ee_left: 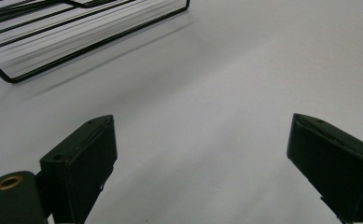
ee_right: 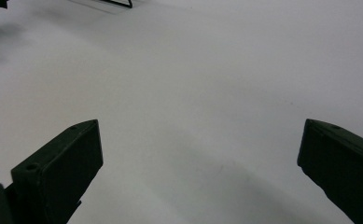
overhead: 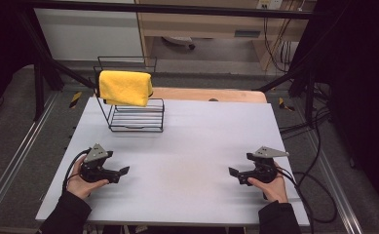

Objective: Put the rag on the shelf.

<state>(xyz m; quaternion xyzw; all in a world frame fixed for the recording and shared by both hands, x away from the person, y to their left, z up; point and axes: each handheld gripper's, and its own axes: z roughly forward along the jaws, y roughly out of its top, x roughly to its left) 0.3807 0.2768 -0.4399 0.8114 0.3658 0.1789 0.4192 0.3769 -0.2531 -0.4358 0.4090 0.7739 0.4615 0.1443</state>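
Two tools, the left tool (overhead: pixel 121 173) and right tool (overhead: pixel 236 174), sit wide and empty, low over the worktop (overhead: pixel 187 146). Yellow cloth (overhead: pixel 125 87) hangs on the wire rack (overhead: pixel 136 119), far away. Draping looks finished.

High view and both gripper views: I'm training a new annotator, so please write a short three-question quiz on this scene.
1. True or false: the yellow cloth lies flat on the table.
2. Multiple choice: the black wire rack stands nearer to A) the left gripper, B) the right gripper, C) neither, it stands midway.
3. Short answer: how do the jaws of both grippers stand, and is anything between them?

Key:
1. False; it hangs draped over the rack's top bar.
2. A.
3. Both are wide open, with nothing but bare table between the jaws.
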